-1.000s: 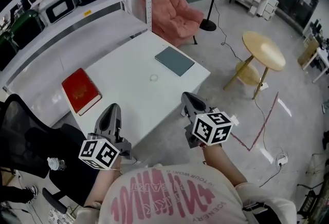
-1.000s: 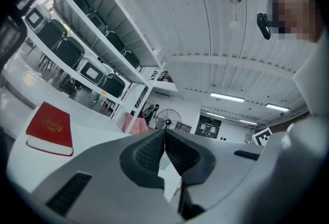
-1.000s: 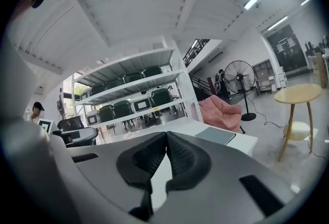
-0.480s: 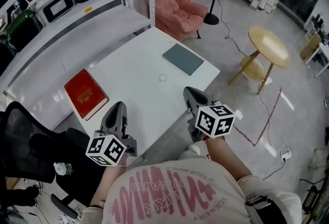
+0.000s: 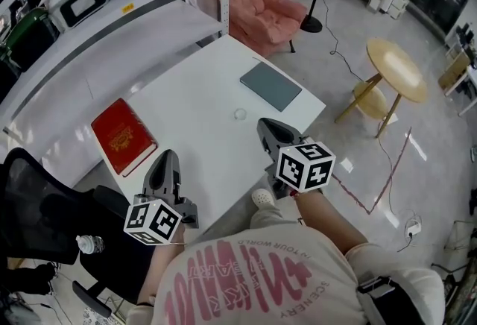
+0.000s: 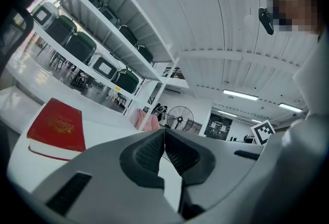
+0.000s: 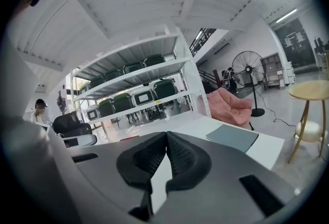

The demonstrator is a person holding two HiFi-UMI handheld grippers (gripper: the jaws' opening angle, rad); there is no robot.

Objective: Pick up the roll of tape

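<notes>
The small clear roll of tape [image 5: 240,114] lies flat mid-frame, hole upward, while the left gripper [image 5: 165,160] and right gripper [image 5: 263,127] are closed, empty.

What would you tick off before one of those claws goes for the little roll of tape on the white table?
1. The roll of tape in sight on the table: ok.
2. Nothing between the right claw and the roll of tape: ok.
3. The right claw open to grab: not ok, shut and empty.
4. The left claw empty: ok, shut on nothing.
5. A claw above the roll of tape: not ok, both are at the table's near edge.
</notes>
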